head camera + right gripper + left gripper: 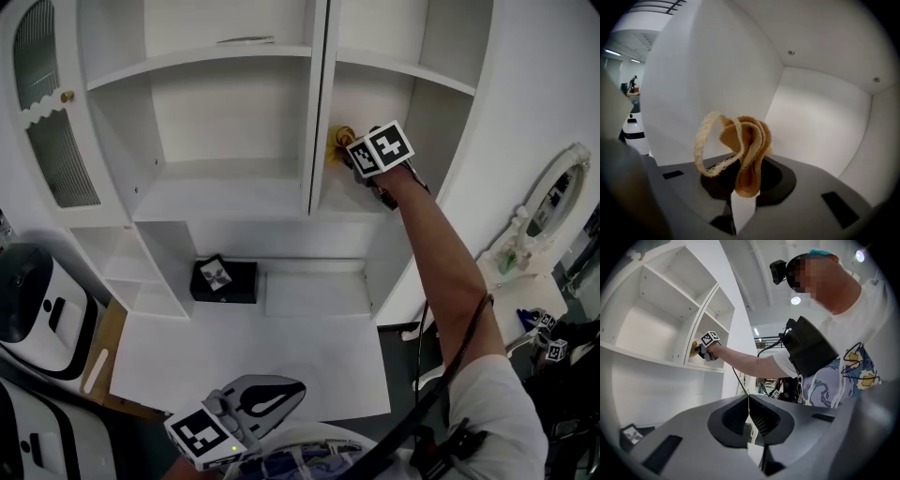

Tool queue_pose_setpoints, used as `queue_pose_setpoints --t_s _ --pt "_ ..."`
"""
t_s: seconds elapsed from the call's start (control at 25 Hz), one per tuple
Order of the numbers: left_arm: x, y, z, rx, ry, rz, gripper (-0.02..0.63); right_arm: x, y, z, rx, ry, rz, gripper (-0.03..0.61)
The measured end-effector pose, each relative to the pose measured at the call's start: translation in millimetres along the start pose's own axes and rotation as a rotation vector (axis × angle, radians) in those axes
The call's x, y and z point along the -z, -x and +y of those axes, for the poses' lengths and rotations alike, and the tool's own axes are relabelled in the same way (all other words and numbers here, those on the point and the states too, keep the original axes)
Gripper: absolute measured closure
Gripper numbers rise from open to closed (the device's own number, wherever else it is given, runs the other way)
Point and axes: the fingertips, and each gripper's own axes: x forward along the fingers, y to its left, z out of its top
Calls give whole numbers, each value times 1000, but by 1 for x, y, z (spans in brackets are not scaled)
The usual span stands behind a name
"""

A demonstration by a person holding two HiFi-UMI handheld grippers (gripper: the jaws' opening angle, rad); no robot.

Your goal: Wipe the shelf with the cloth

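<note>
Below the cabinet, well apart from it: left gripper, jaws shut together, nothing between them. Under the cabinet's left bay: black box. Inside its right bay: right gripper, jaws clamped on folded tan cloth, just beside the divider, above the shelf.

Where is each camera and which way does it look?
Head view: on the head, down at the shelf; arm, right hand-held gripper, left hand-held gripper show.
Left gripper view: on the left one, up at the person; shut jaws.
Right gripper view: on the right one, into the shelf; jaws hold the cloth.
Shared: head and left views show the cloth.
</note>
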Motion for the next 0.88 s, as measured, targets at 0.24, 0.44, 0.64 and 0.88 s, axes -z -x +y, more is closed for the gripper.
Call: queue_pose_setpoints --t_s 0.24,0.44,0.64,0.88 --pt "2 11 7 -63 12 0 598 6 -46 -1 -29 31 126 492" --pt "2 14 12 -85 18 -12 600 24 -61 -14 -23 19 192 492" --pt "-1 9 11 -66 36 -18 598 48 -52 -44 59 44 255 493" --pt "3 2 11 -34 23 -1 600 76 -30 -84 201 86 364 494"
